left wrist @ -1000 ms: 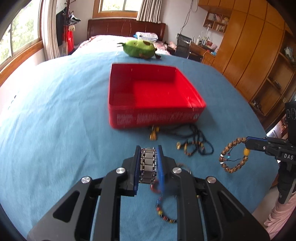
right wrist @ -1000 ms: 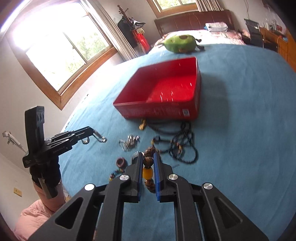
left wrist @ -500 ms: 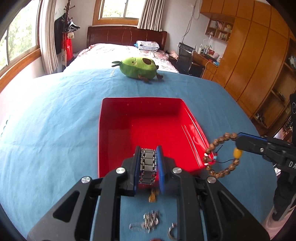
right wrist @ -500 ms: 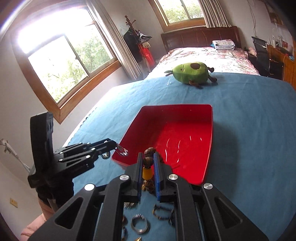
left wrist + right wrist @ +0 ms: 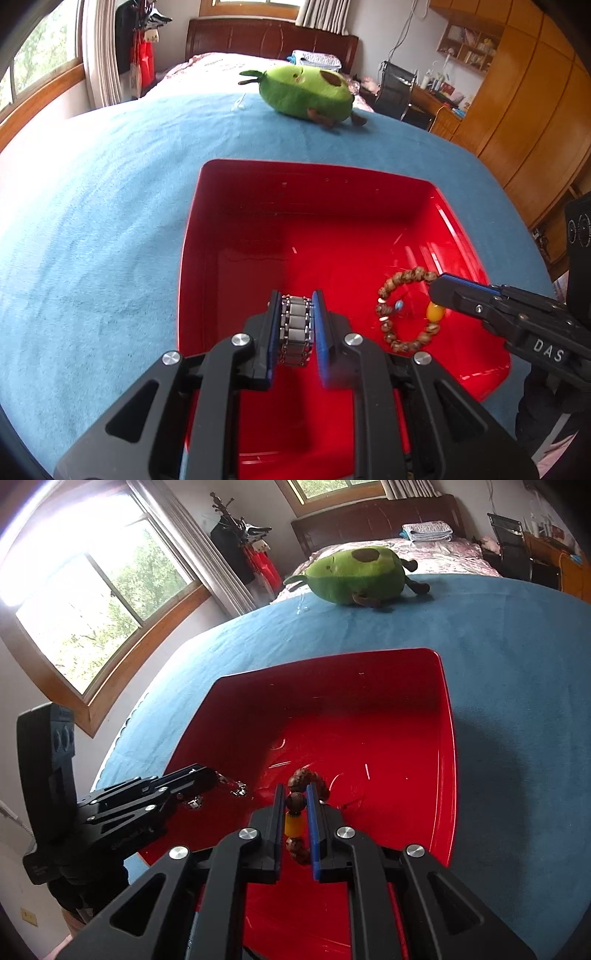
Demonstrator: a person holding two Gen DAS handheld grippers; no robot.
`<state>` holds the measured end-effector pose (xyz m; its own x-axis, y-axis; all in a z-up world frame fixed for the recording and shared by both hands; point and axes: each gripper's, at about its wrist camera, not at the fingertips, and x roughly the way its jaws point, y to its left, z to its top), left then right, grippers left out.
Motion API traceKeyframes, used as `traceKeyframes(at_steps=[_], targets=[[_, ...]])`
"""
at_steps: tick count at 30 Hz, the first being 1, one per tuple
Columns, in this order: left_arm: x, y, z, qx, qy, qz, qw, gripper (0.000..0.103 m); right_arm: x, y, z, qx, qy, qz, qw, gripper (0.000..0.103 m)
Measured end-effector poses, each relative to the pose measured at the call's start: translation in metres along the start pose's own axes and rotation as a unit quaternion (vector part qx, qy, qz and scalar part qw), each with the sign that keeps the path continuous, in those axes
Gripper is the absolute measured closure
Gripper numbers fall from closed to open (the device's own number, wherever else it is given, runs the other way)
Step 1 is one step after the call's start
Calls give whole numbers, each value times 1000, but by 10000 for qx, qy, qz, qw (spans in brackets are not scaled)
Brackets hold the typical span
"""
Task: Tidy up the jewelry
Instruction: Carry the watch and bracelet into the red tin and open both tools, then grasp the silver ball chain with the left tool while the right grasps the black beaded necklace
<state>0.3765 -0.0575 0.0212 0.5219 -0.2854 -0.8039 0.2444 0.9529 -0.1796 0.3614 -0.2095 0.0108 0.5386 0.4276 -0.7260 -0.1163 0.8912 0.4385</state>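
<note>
At the bottom centre of the left wrist view, the left tongs (image 5: 296, 328) are clenched on a silver link bracelet (image 5: 295, 330), held over the near part of the red tray (image 5: 192, 236). To the right in that view, the right tongs (image 5: 437, 286) pinch a wooden bead bracelet (image 5: 402, 310) with an amber bead, which dangles above the tray floor. The right wrist view shows the same grip at lower centre, beads caught between the blue pads. Both pieces seem to be over the tray but not yet let go; its red floor looks bare. Other jewelry is out of sight now. Farther off, in the upper middle, a green plush avocado (image 5: 306, 94) lies on the blue-covered worktop (image 5: 92, 206).
</note>
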Motion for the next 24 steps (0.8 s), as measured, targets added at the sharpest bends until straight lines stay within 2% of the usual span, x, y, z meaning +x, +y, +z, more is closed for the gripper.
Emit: traceKeyframes(at_steps=[4, 8, 10, 12, 17, 20, 22, 24], targets=[[14, 5, 1, -3, 84, 70, 9999, 88, 0, -9, -2, 3, -37, -50, 10000, 92], [17, 1, 1, 55, 88, 66, 9999, 86, -9, -5, -1, -94, -173, -382, 9991, 89], [14, 0, 0, 60, 71, 55, 9999, 79, -15, -5, -1, -162, -267, -533, 9981, 82], [7, -1, 0, 61, -14, 22, 10000, 73, -22, -4, -1, -171, -338, -503, 9980, 82], [-13, -5, -3, 117, -213, 109, 9996, 70, -35, 3, -6, -263, -462, -573, 9969, 82], [-24, -9, -7, 144, -316, 308, 9989, 57, -41, 7, -11, -329, -502, -699, 9957, 81], [-32, -11, -12, 175, -385, 394, 9983, 45, -46, 8, -15, -333, -522, -751, 9953, 76], [-41, -12, -18, 169, -399, 410, 9982, 41, -53, 9, -21, -325, -539, -750, 9952, 75]])
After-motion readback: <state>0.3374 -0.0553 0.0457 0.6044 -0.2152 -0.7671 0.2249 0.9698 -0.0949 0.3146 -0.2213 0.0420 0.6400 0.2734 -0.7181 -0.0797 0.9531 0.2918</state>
